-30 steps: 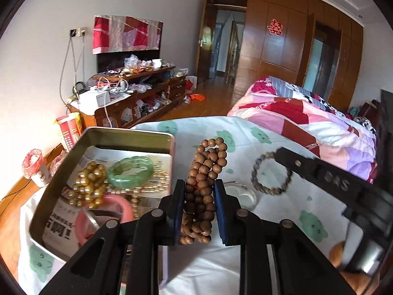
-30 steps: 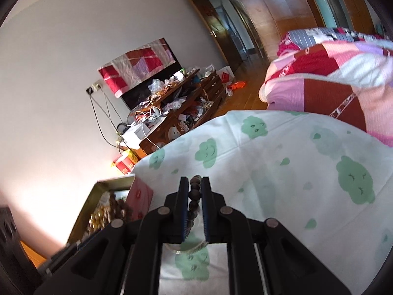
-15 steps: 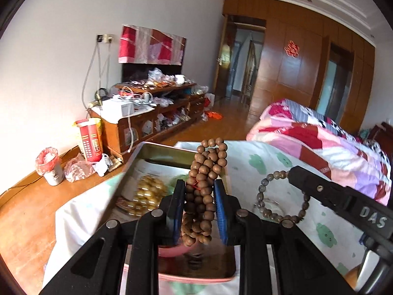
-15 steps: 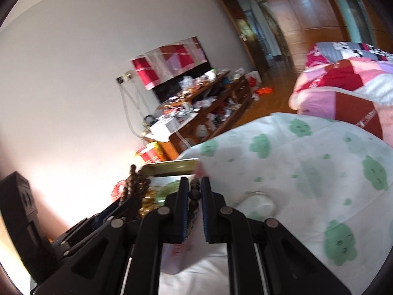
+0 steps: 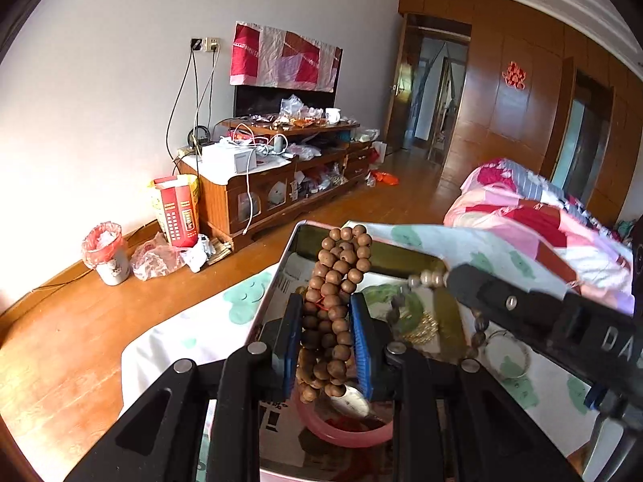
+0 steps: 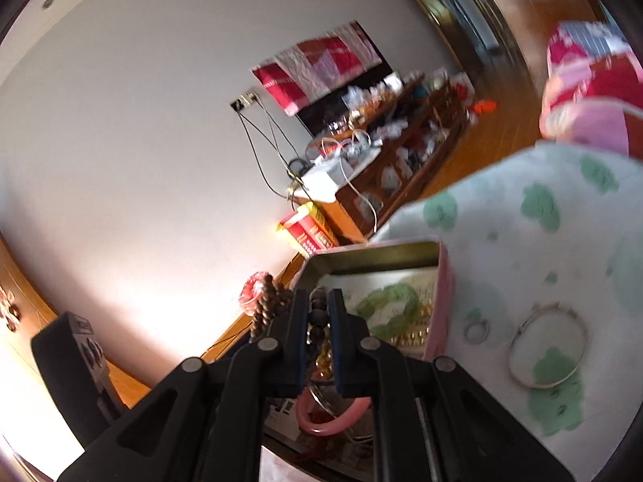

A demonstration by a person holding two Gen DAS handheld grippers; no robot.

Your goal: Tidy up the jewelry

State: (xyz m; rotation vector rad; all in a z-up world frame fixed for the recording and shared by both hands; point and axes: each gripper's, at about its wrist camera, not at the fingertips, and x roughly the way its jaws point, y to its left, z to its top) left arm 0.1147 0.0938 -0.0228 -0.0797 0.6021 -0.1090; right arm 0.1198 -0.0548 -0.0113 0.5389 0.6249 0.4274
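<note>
The left gripper [image 5: 326, 341] points forward and down over the tin [image 5: 277, 281], its blue pads clamped on a coiled brown bead strand [image 5: 335, 293] that stands up between them above the tin's near half. Under it lie a pink bangle [image 5: 345, 431], a green bangle [image 6: 388, 301] and gold beads [image 6: 406, 337]. From the right, the right gripper [image 6: 317, 335] reaches in over the tin at a shallower tilt, its pads pinched on a dark bead bracelet [image 6: 317, 313]. Right of the tin, on the cloth [image 6: 522, 249], lie a ring [image 6: 476, 329] and a silver bangle [image 6: 546, 345].
</note>
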